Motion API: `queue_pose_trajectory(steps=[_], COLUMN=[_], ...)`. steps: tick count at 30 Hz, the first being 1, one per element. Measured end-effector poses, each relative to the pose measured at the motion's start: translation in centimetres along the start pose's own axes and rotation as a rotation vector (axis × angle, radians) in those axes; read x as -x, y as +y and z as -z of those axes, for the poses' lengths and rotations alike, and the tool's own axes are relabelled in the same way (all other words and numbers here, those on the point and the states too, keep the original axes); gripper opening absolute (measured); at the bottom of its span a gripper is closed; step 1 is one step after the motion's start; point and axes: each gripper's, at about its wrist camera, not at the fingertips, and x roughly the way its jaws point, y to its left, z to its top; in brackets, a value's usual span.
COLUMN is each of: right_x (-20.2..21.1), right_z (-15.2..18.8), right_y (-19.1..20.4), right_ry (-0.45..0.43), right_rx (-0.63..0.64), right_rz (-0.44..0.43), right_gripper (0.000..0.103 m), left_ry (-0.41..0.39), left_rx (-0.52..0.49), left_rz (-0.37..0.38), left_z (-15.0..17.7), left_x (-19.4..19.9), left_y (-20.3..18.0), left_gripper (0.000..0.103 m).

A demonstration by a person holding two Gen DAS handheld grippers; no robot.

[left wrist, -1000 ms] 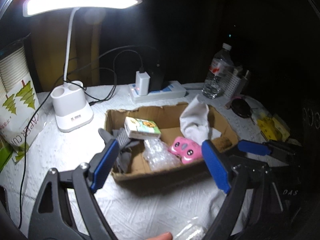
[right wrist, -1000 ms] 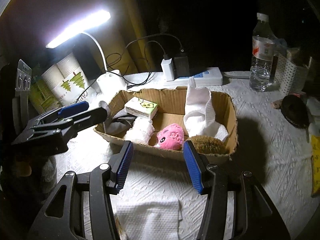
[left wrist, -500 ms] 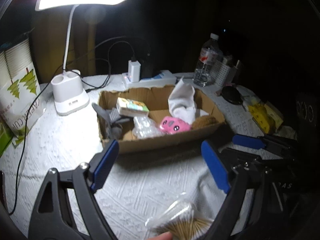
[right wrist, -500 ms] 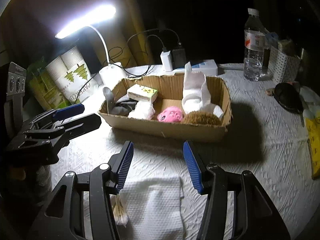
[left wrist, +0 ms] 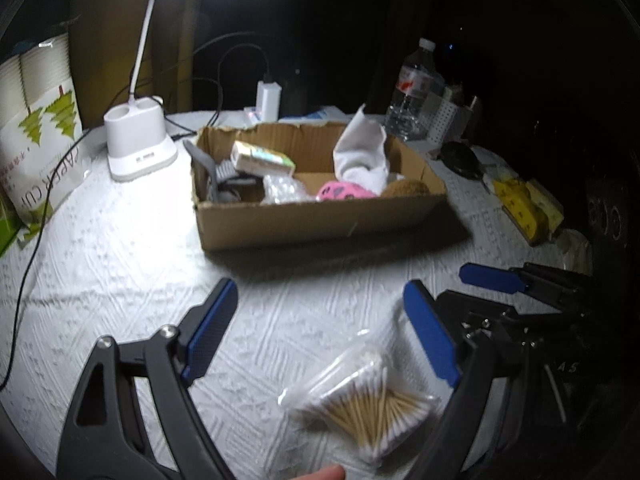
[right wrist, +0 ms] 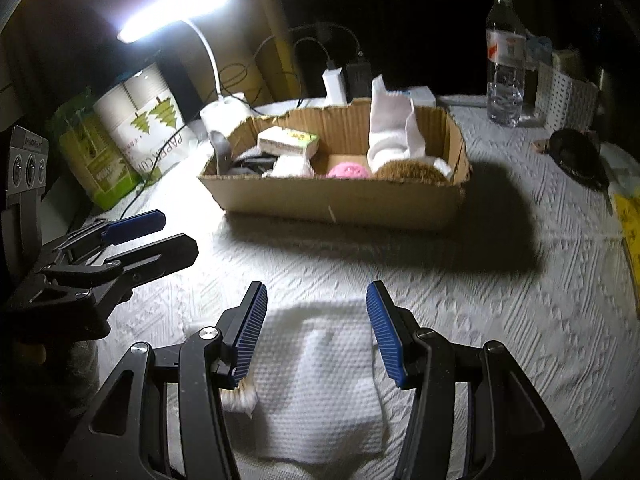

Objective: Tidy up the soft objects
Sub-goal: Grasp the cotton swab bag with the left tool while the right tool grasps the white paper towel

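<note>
A cardboard box (left wrist: 320,220) (right wrist: 340,204) on the white tablecloth holds a white sock (left wrist: 362,156) (right wrist: 390,128), a pink plush (left wrist: 346,191) (right wrist: 347,169), a brown furry thing (right wrist: 410,168), a bubble-wrap piece (left wrist: 282,190), a tissue pack (left wrist: 260,157) (right wrist: 286,140) and a grey item. My left gripper (left wrist: 320,332) is open above a bag of cotton swabs (left wrist: 366,396). My right gripper (right wrist: 316,332) is open above a folded white paper towel (right wrist: 320,384). Each gripper also shows in the other's view.
A lit desk lamp (left wrist: 138,144) and a paper-cup pack (left wrist: 38,136) stand at the left. A power strip with chargers (right wrist: 340,80), a water bottle (right wrist: 505,56) and a white basket (right wrist: 566,96) stand behind the box. Yellow packets (left wrist: 524,208) lie at the right.
Both grippers have drawn back from the box toward the near table edge. The cotton swab bag and the paper towel have come into view between their fingers.
</note>
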Motion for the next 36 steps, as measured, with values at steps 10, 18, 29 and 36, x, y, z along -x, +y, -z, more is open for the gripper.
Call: queue_pose_trajectory(steps=[10, 18, 29, 36], right_x=[-2.4, -4.6, -5.7, -2.8], right_z=[1.7, 1.9, 1.7, 0.4], right_y=[0.5, 1.3, 2.1, 0.4], right_ry=[0.069, 0.111, 0.116, -0.011], right_rx=[-0.002, 0.015, 0.065, 0.019], right_rz=[-0.008, -0.007, 0.068, 0.076], right_gripper=[0.055, 0.070, 0.017, 0.012], left_ry=[0.042, 0.049, 0.067, 0.074], left_rx=[0.025, 0.059, 0.071, 0.047], left_rz=[0.004, -0.004, -0.004, 0.006], left_z=[2.3, 3.5, 4.1, 4.2], left_x=[-0.5, -0.1, -0.4, -0.5], left_y=[0.7, 2.1, 2.8, 1.8], left_gripper=[0.086, 0.086, 0.086, 0.086])
